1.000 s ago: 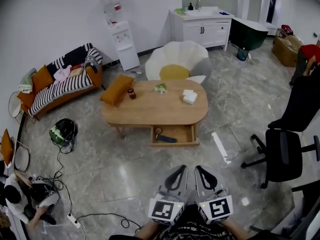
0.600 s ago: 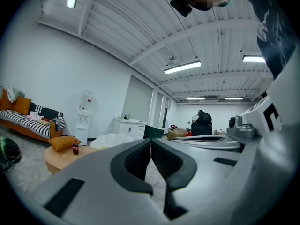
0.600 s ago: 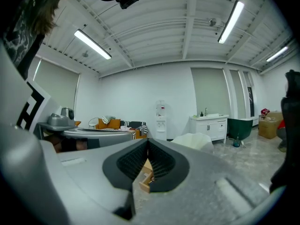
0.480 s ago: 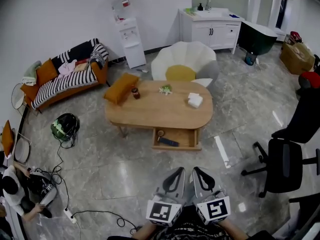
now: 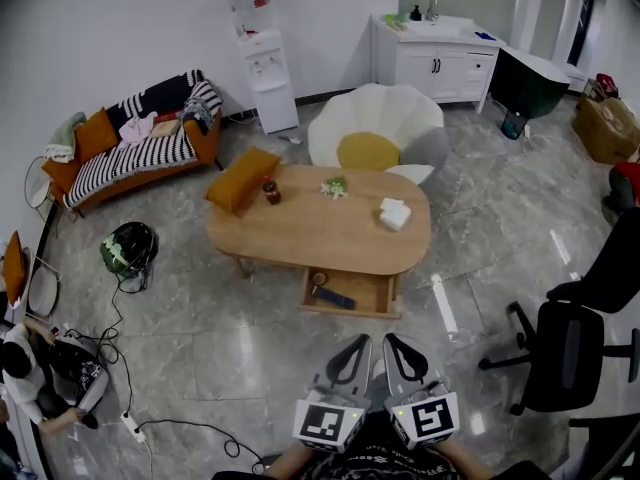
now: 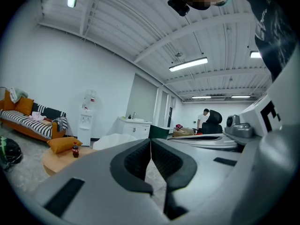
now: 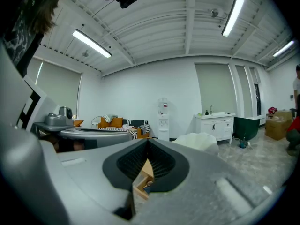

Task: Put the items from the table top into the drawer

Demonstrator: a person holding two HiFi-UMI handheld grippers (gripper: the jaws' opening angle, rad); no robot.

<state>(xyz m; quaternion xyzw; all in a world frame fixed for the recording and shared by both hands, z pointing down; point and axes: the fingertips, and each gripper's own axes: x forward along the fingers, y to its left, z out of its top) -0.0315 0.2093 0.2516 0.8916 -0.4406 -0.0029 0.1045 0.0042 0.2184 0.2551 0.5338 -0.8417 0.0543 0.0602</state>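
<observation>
Items for the drawer are spread over the oval light-wood table [image 5: 310, 236] in the middle of the room. A plump orange cushion [image 5: 242, 178] is seen at its far left edge, and a small dark bottle with a red cap [image 5: 269, 191] just right of the cushion. A small green-and-white bundle [image 5: 334, 186] is placed near the far edge, and a white folded cloth [image 5: 394, 214] toward the right end. The open wooden drawer [image 5: 348, 312] is pulled out from the table's near side, with a dark flat object [image 5: 338, 299] and a small round object [image 5: 319, 278] lying inside. The left gripper [image 5: 358, 344] and the right gripper [image 5: 394, 343] are held side by side at the near end of the scene, well apart from the table. Each is seen with its jaws pressed together and nothing between them.
</observation>
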